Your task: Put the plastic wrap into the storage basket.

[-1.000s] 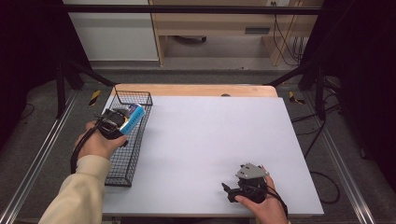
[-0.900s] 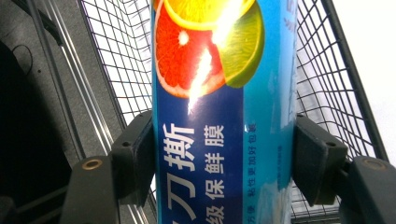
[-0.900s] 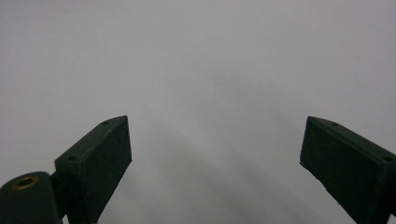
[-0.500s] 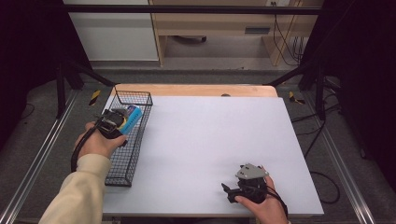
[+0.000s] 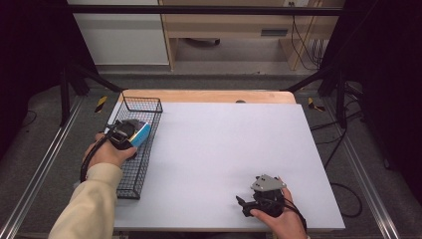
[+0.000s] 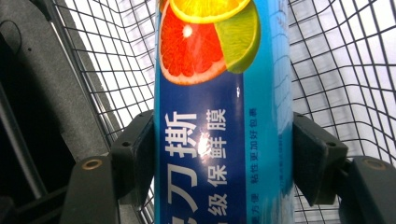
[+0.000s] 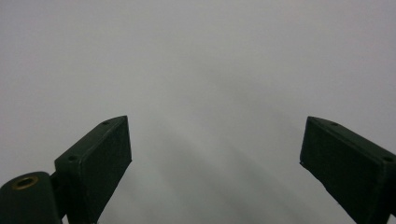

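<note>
Blue box (image 6: 224, 140), citrus picture, Chinese print "保鲜膜", clamped in left gripper (image 6: 224, 154) jaws; right gripper (image 7: 215, 163) jaws apart.

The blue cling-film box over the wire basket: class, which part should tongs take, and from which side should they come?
Grip the blue box across its narrow width, partway along its length, as the left tongs do now: pads flat on the two long parallel sides. Come from above, since the wire basket has tall mesh walls and an open top. The box is long and straight-edged, so flat pads seat squarely.
</note>
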Available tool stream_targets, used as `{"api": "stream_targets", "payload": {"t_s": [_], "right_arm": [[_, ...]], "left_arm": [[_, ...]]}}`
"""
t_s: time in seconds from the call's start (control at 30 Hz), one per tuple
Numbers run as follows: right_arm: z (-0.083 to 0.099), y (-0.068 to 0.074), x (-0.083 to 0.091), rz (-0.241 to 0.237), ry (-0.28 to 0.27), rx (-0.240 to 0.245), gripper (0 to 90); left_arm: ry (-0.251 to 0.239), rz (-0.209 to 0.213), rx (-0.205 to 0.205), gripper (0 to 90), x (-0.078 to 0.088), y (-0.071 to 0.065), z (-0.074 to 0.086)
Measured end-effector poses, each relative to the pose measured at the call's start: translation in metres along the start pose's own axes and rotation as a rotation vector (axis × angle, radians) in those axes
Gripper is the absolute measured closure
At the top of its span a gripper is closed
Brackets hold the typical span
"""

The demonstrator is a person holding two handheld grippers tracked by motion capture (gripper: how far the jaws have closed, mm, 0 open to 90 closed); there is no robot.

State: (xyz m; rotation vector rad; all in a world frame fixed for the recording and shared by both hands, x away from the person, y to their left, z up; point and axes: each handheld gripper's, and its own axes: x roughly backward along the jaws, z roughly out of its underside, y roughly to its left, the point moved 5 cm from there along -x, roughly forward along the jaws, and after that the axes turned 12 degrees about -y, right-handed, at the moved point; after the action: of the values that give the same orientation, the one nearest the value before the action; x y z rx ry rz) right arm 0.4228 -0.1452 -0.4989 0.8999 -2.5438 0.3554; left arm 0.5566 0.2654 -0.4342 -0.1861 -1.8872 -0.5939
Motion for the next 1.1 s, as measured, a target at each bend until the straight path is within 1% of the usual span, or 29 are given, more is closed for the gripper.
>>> {"api": "stream_targets", "payload": {"t_s": [0.03, 0.07, 0.1, 0.5, 0.53, 0.6, 0.77, 0.9, 1.1], "right_arm": [[0.0000, 0.0003, 0.0000, 0.000, 0.002, -0.002, 9.3], [-0.0001, 0.0005, 0.0000, -0.001, 0.002, -0.001, 9.3], [-0.0001, 0.0007, -0.0001, -0.002, 0.000, 0.001, 9.3], [-0.0004, 0.0001, 0.0006, 0.002, 0.000, 0.003, 9.2], [-0.0003, 0.0003, 0.0006, 0.002, 0.002, -0.002, 9.3], [0.0000, -0.0004, 0.0003, 0.001, 0.002, 0.005, 9.3], [-0.0002, 0.0003, 0.0006, 0.001, 0.003, -0.002, 9.2], [-0.0002, 0.0002, 0.0006, -0.001, 0.002, 0.000, 9.3], [-0.0004, 0.0002, 0.0005, 0.002, 0.000, 0.003, 9.3]], "left_arm": [[0.014, 0.002, -0.011, 32.0, -0.0004, 0.0003, -0.0002], [0.017, 0.003, -0.008, 32.0, -0.0017, -0.0006, -0.0002], [0.023, 0.001, -0.013, 32.0, -0.0029, -0.0009, -0.0003], [0.030, 0.002, -0.015, 32.0, -0.0037, -0.0015, -0.0018], [0.031, 0.002, -0.016, 32.0, -0.0038, -0.0015, -0.0019], [0.032, 0.002, -0.015, 32.0, -0.0039, -0.0015, -0.0020], [0.037, 0.012, -0.008, 31.9, -0.0041, -0.0006, -0.0022], [0.049, 0.013, -0.015, 31.8, -0.0042, -0.0004, -0.0029], [0.055, 0.010, -0.017, 31.8, -0.0044, -0.0007, -0.0033]]}}
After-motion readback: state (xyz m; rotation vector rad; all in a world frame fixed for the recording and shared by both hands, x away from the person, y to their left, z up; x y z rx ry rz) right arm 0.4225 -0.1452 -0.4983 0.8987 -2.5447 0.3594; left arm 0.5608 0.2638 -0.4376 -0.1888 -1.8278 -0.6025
